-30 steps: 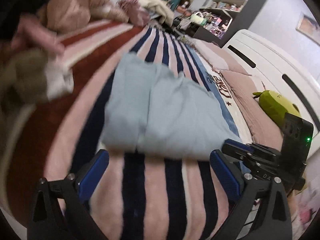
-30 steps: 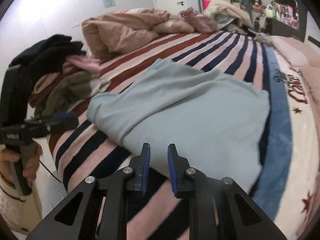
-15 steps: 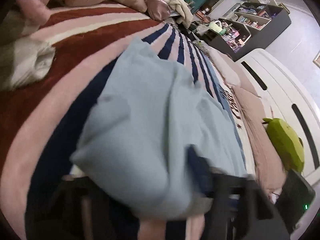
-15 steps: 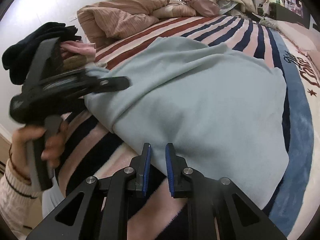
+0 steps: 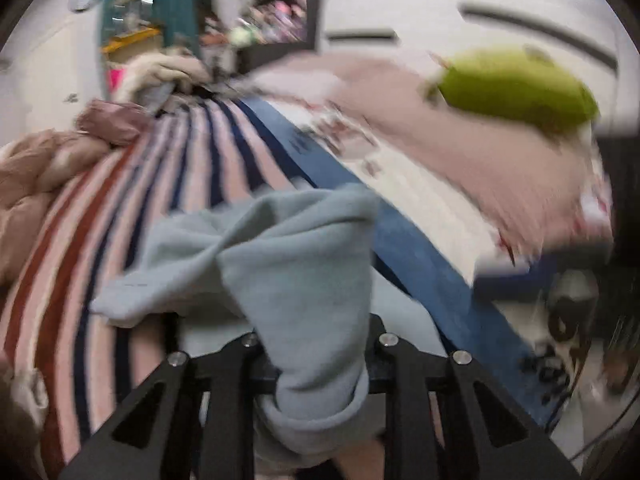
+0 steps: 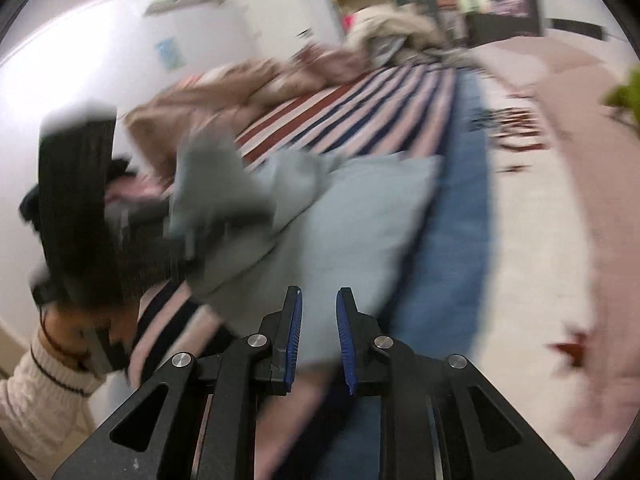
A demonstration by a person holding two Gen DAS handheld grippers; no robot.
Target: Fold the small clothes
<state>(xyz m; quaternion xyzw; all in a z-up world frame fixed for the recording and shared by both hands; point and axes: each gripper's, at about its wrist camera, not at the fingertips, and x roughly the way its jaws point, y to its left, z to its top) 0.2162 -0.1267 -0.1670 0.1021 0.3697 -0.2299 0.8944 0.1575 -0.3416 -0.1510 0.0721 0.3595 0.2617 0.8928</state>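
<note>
One pale-blue garment [image 5: 296, 264], pinched in left hand-held gripper [image 5: 316, 344]

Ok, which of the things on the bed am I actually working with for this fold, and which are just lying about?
In the job:
- light blue garment, an edge pinched in the left gripper
- right gripper, nothing between its fingers

Lying about:
- green plush toy
- striped blanket
- crumpled beige bedding
- pile of clothes behind the left gripper

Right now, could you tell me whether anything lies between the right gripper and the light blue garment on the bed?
Nothing visible does. The right gripper has only striped blanket ahead before the light blue garment, whose near corner the left gripper grips.
</note>
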